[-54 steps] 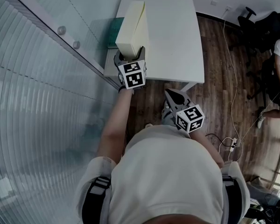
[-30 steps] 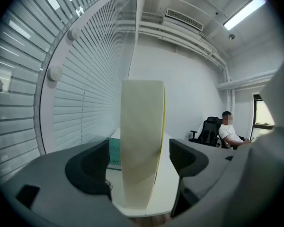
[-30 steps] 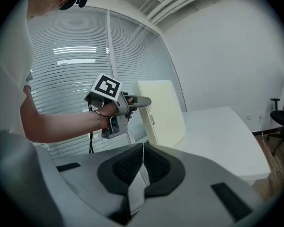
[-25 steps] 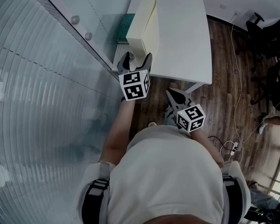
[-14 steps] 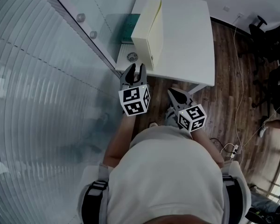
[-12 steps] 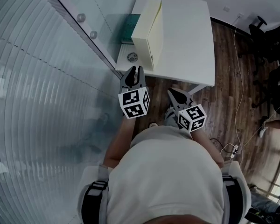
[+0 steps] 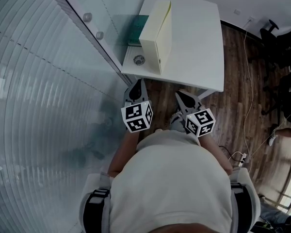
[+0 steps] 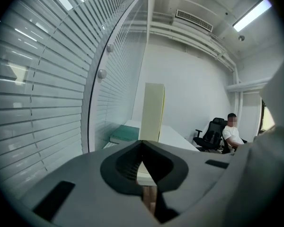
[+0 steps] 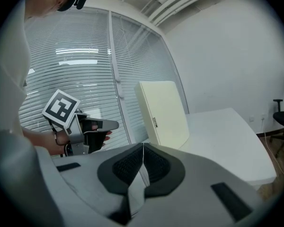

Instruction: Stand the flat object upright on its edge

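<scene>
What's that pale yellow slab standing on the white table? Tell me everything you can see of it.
It is a flat, pale yellow box, plain and matte, like cardboard. It has two broad faces and narrow sides, and one narrow side carries a small dark mark. It stands upright on a narrow edge on the white table, toward the table's side nearest the glass wall. As far as the views show, only the table touches it.

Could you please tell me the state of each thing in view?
Cream box: standing upright on its edge on the white table.
Left gripper: jaws just closed, shut, empty.
Right gripper: shut, empty.
Green book: lying flat on the table.
</scene>
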The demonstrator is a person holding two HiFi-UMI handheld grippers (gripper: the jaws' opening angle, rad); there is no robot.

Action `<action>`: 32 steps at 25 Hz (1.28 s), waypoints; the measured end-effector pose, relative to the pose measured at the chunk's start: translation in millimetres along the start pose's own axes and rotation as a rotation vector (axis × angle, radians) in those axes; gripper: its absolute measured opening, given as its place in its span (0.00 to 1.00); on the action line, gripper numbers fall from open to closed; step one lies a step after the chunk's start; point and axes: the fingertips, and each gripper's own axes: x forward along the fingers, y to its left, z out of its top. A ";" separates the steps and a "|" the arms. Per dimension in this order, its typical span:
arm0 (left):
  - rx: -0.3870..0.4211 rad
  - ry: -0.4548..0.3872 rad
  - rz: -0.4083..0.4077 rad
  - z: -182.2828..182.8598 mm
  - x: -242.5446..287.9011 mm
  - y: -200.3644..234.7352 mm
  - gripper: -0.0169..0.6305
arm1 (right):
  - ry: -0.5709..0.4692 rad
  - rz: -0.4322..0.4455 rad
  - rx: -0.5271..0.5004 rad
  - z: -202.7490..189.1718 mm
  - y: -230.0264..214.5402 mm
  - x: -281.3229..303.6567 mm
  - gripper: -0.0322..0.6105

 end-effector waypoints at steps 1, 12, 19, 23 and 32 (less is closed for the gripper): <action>0.002 0.005 -0.006 -2.9 -1.4 0.1 0.06 | 0.000 0.000 -0.002 0.2 0.0 -0.1 0.08; -0.016 0.060 -0.054 -31.7 -11.8 3.7 0.06 | -0.004 -0.007 -0.011 1.7 -1.9 -3.3 0.08; -0.043 0.056 -0.050 -31.8 -12.7 8.1 0.06 | -0.002 -0.003 -0.012 1.4 0.5 -3.0 0.08; -0.049 0.059 -0.049 -32.9 -12.4 9.0 0.06 | -0.003 -0.005 -0.003 1.5 0.1 -3.0 0.08; -0.053 0.065 -0.051 -34.6 -12.8 7.1 0.06 | 0.001 -0.015 -0.057 1.4 1.9 -5.4 0.08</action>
